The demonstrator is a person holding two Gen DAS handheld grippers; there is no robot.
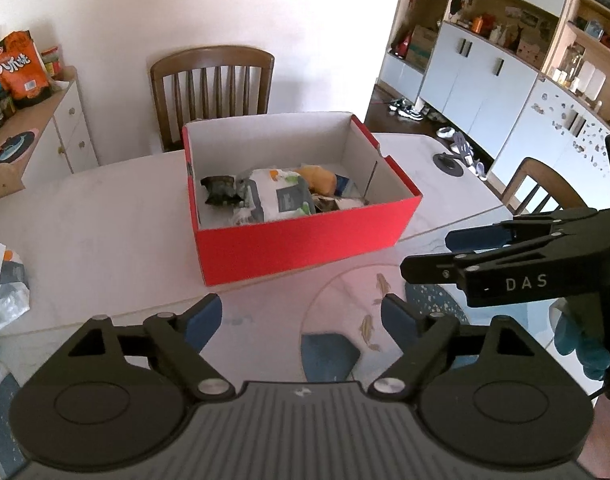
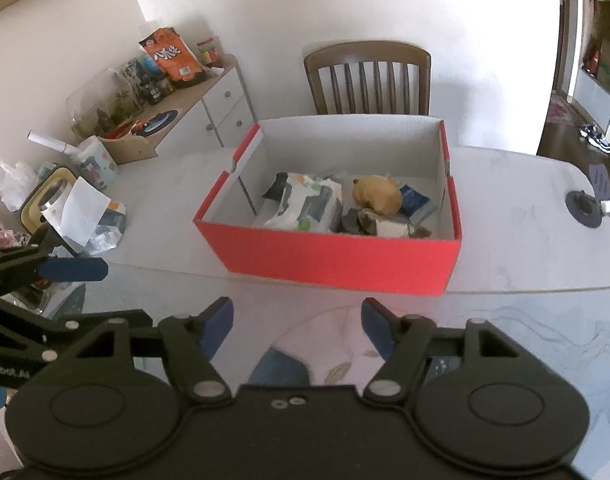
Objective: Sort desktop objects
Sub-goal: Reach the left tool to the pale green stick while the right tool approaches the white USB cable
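A red box (image 1: 305, 240) with white inside stands on the white table (image 1: 105, 220); it also shows in the right wrist view (image 2: 337, 260). It holds a white wipes pack (image 1: 277, 196) (image 2: 309, 204), a tan plush toy (image 1: 319, 178) (image 2: 377, 194), a dark object (image 1: 221, 190) and a blue packet (image 2: 415, 200). My left gripper (image 1: 301, 320) is open and empty, in front of the box. My right gripper (image 2: 297, 322) is open and empty, also in front of the box. The right gripper shows at the right edge in the left wrist view (image 1: 433, 254).
A wooden chair (image 1: 213, 88) stands behind the table, another (image 1: 545, 192) at the right. Plastic bags and packets (image 2: 101, 224), a cup (image 2: 93, 164) and a yellow tray (image 2: 45, 200) lie at the table's left end. A sideboard (image 2: 177, 108) carries snacks. A dark round grommet (image 2: 585, 208) sits at the far right.
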